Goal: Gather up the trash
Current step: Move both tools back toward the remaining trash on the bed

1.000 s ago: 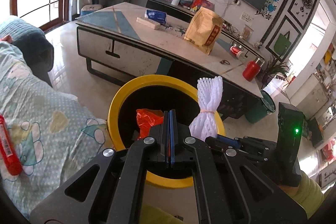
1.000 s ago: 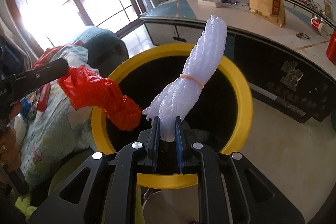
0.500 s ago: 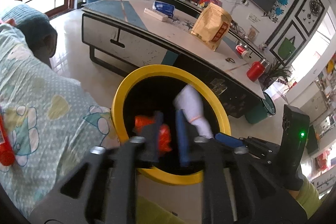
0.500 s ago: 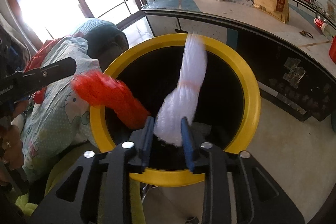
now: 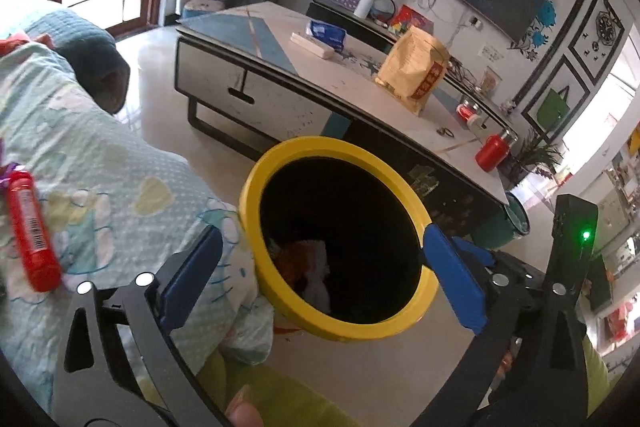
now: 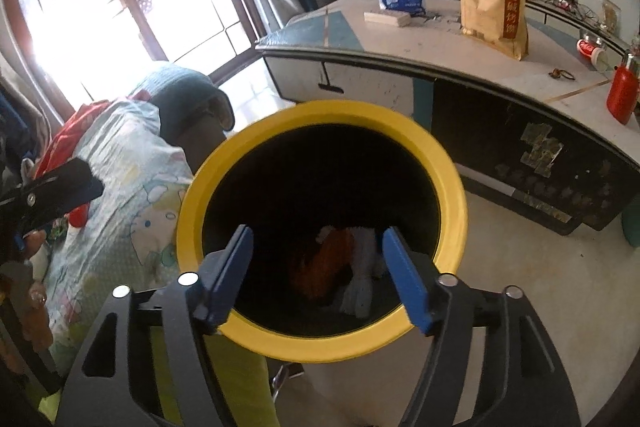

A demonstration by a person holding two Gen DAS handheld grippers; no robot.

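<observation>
A black bin with a yellow rim (image 5: 308, 147) (image 6: 320, 111) stands on the floor between the sofa and the coffee table. At its bottom lie a red plastic bag (image 5: 290, 259) (image 6: 324, 267) and a white foam net (image 5: 318, 283) (image 6: 362, 279). My left gripper (image 5: 320, 275) is open and empty, its jaws wide apart over the bin's near rim. My right gripper (image 6: 316, 267) is open and empty above the bin's mouth. It also shows in the left wrist view at the right (image 5: 476, 259). A red tube (image 5: 30, 227) lies on the sofa blanket at the left.
A patterned blanket (image 5: 100, 163) covers the sofa at the left, close beside the bin. The coffee table (image 5: 280, 67) behind the bin carries a yellow paper bag (image 5: 414, 71), a blue packet (image 5: 328, 31), a white box (image 5: 312, 45) and a red bottle (image 5: 490, 151).
Both grippers have opened. The red bag and the white foam net have dropped from the jaws to the bottom of the bin.
</observation>
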